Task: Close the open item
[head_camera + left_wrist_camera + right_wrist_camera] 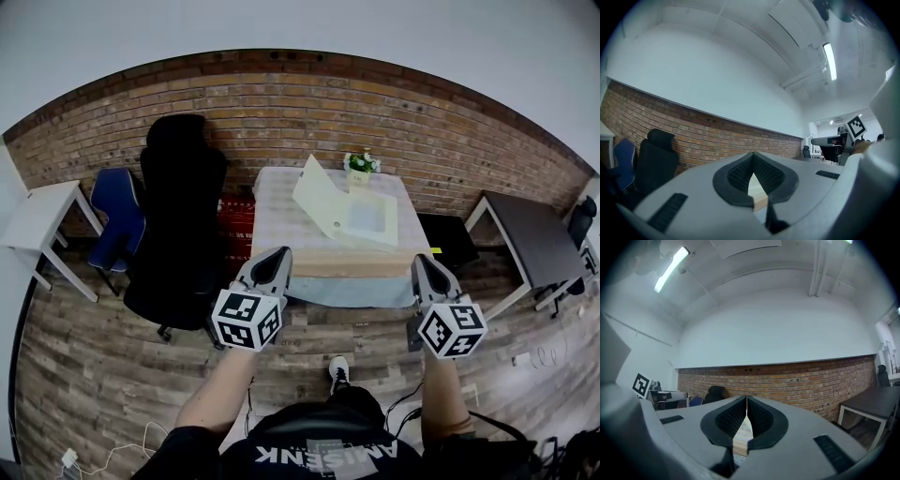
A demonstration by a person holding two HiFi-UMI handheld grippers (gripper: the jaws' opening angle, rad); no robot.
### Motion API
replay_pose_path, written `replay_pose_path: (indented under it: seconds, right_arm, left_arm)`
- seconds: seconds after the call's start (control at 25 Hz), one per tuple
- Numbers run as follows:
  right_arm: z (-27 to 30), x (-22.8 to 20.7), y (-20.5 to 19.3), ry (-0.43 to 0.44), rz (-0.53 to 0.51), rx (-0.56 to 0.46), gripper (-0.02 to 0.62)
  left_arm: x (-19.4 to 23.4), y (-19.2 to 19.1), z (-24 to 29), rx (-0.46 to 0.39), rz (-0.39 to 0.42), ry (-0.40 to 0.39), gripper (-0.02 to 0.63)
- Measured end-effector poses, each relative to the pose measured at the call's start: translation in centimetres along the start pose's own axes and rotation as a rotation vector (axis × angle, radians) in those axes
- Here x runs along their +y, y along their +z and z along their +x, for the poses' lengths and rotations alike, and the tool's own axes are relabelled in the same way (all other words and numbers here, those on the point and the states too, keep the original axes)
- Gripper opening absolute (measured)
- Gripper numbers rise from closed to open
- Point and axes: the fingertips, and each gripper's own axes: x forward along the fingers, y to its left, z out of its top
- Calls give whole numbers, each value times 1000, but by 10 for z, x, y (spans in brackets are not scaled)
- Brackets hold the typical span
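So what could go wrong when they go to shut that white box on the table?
1. The raised lid stands at the left side of the flat white box. A push from the wrong side might fold it further open, or slide the box along the cloth-covered table.
2. The small green potted plant stands right behind the box and could get knocked over.
3. The left gripper and right gripper are both shut, so they can only nudge.

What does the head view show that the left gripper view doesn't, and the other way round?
Only the head view: the open white box, a small plant, the wooden floor, and the left gripper and right gripper from above. Only the left gripper view: the ceiling light and that gripper's jaws close up, shut on nothing. Both: the brick wall, black chair and blue chair.
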Motion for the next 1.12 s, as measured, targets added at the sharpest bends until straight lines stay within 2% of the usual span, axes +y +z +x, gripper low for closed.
replay_pose_path:
  seconds: [0.52, 0.88, 1.12]
  right_arm:
    - [59, -13, -10, 67, 36, -28, 41]
    - [112, -64, -26, 66, 50, 2, 41]
    - [156, -116, -42, 68, 71, 33, 41]
  left_arm:
    - [27, -11, 16, 29, 26, 61, 12]
    - [41, -31, 82, 67, 8, 79, 12]
    - [54, -50, 143, 102, -23, 108, 12]
